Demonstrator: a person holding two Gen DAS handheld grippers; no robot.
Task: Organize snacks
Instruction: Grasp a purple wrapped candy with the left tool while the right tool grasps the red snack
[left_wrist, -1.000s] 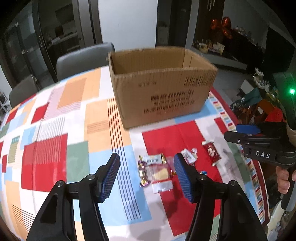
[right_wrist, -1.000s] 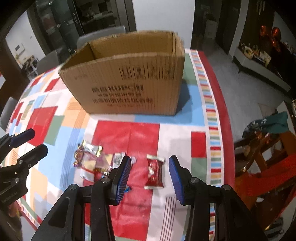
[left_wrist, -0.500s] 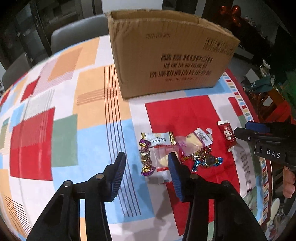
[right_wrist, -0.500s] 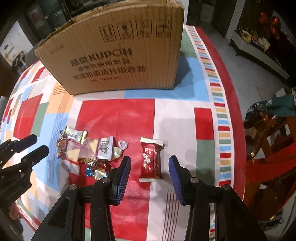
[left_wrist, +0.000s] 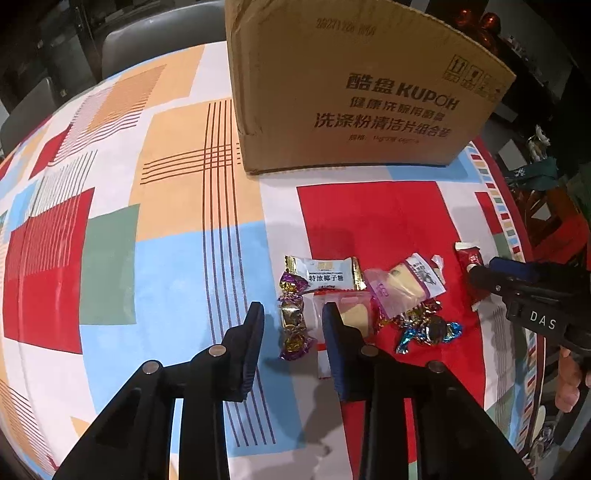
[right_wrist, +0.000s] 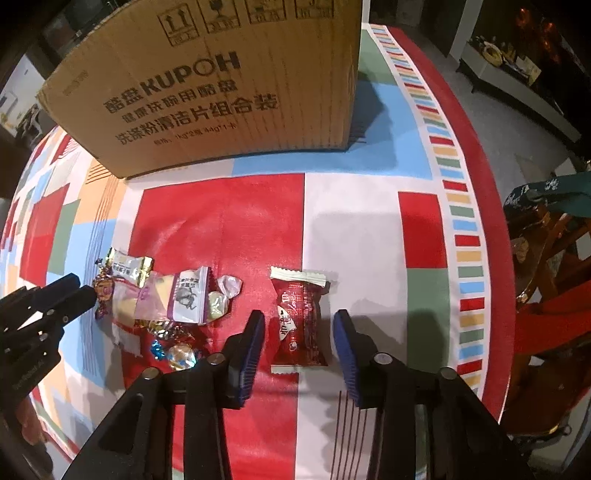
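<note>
A cardboard box stands at the far side of the table; it also shows in the right wrist view. A heap of small wrapped snacks lies in front of it. My left gripper is open, low over the table, straddling a purple-and-gold twisted candy. A red snack packet lies apart to the right. My right gripper is open with its fingers either side of the red packet. The box's inside is hidden.
A patchwork tablecloth covers the round table. The table's edge curves close on the right, with wooden chairs beyond it. Grey chairs stand behind the table at the far left.
Both grippers have dropped toward the table and moved forward. The left jaws have narrowed around the purple candy. The right jaws now flank the red packet.
</note>
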